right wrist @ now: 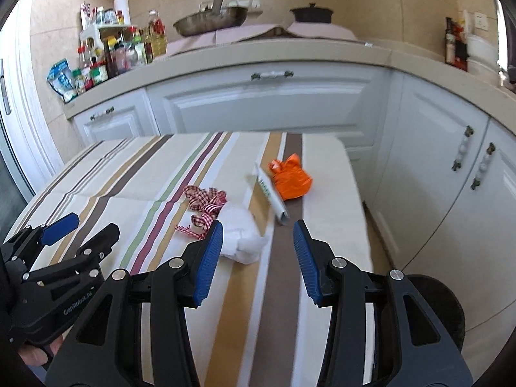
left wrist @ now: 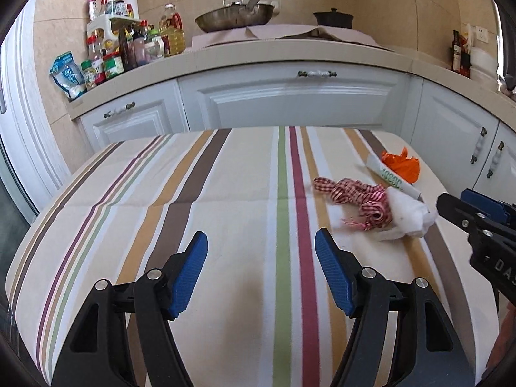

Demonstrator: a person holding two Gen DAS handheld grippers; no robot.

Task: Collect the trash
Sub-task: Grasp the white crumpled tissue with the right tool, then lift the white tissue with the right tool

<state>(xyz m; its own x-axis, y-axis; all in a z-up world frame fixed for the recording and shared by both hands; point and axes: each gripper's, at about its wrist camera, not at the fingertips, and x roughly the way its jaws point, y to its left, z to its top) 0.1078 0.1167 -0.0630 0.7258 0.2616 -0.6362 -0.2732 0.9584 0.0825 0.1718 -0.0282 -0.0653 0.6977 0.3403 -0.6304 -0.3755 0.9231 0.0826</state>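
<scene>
Left wrist view: your left gripper [left wrist: 261, 254] hangs spread wide over bare striped tablecloth [left wrist: 161, 193], holding nothing. To its right lies the trash: checked ribbon [left wrist: 351, 196] touching a white tissue wad [left wrist: 408, 213], then a flattened tube [left wrist: 391, 175], then a crumpled orange wrapper [left wrist: 403, 164] near the table's far right edge. Your right gripper [right wrist: 258, 245] is also spread and empty, just short of the tissue wad. If you close there, a finger may snag the ribbon's frayed tail and drag it. A sideways nudge could roll the tube or wrapper off the edge.
</scene>
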